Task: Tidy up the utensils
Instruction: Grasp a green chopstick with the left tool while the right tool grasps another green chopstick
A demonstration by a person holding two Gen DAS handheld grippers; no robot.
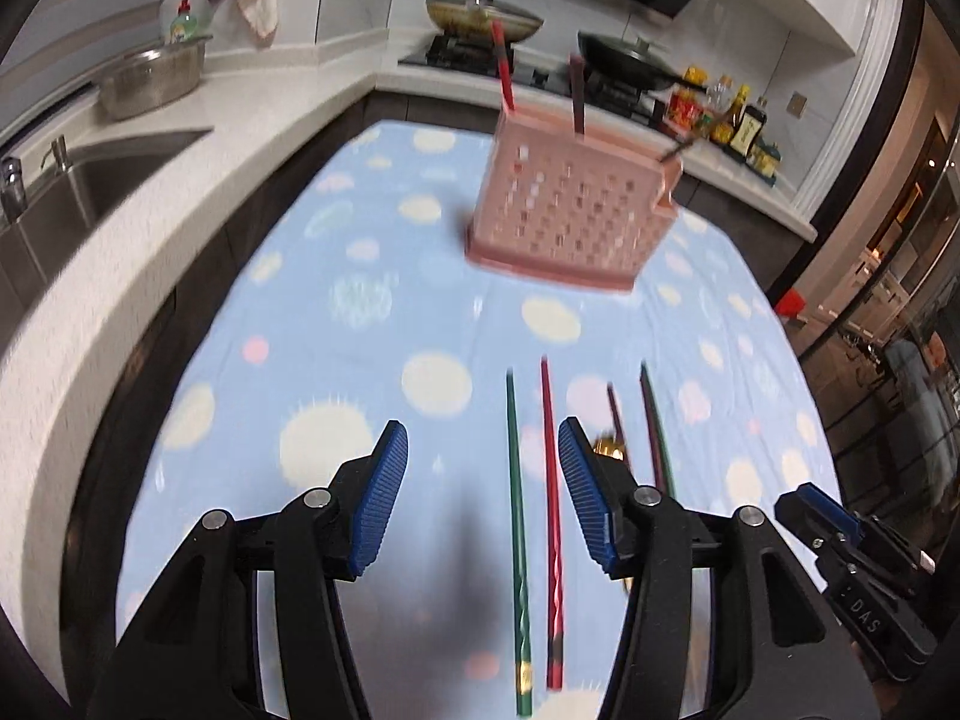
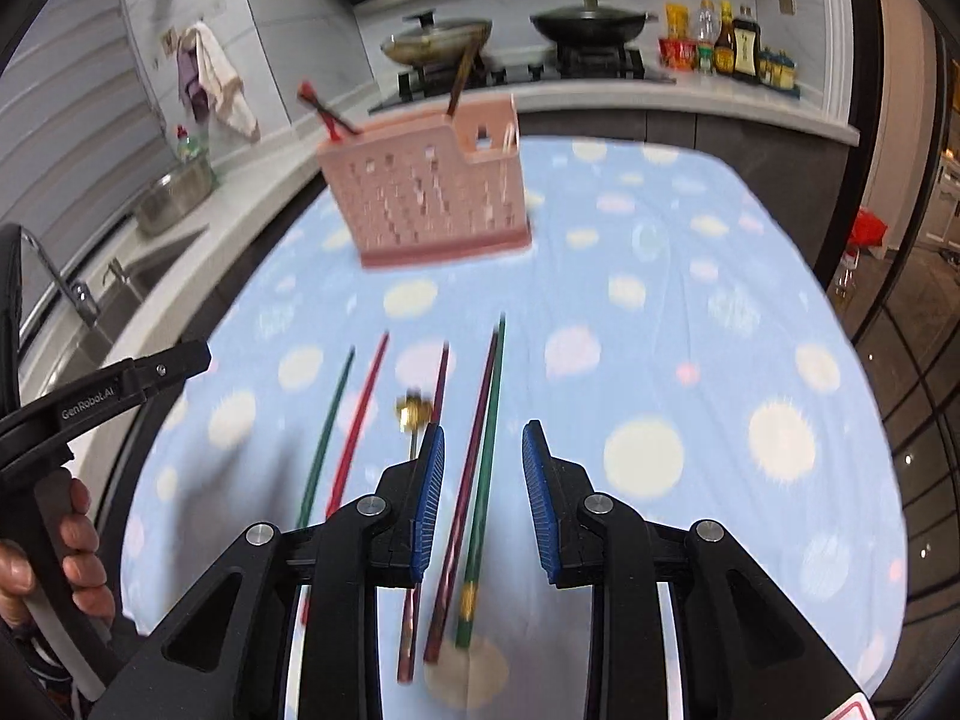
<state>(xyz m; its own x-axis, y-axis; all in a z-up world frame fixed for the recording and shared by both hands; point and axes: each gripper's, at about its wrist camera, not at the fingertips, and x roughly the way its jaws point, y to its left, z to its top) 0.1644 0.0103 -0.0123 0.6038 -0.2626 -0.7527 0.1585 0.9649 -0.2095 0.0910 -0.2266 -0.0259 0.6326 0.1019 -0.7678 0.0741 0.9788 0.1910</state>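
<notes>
Jaws of both grippers stand open with nothing between the pads. At the bottom of the left wrist view the left gripper (image 1: 483, 498) hangs over a blue tablecloth (image 1: 312, 324) dotted with pale circles, and two chopsticks lie in the gap between its fingers: a green chopstick (image 1: 517, 540) and a red chopstick (image 1: 552, 528), side by side and apart, pointing up the frame. At the bottom of the right wrist view the right gripper (image 2: 483, 492) hangs over a maroon chopstick (image 2: 465, 480) and a second green chopstick (image 2: 483, 468), which lie close together and meet at their far tips. A third dark-red chopstick (image 2: 438, 384) runs under the left finger, beside a gold-headed utensil (image 2: 413, 411); blur hides what kind it is. That makes five chopsticks and one gold piece flat on the cloth, all in the lower middle of the frame. Cloth to the right of them is bare out to its edge, and a bare band separates their far tips from the pink holder (image 2: 429, 198), which stands upright in the upper middle, near the cloth's far edge. About three sticks rise from its compartments; blur keeps me from counting more closely. Beyond it, along the top, a counter (image 2: 690, 111) carries two lidded pans (image 2: 591, 21) on a stove and a cluster of bottles (image 2: 729, 39); a sink (image 1: 90, 192) sits at the left edge.
</notes>
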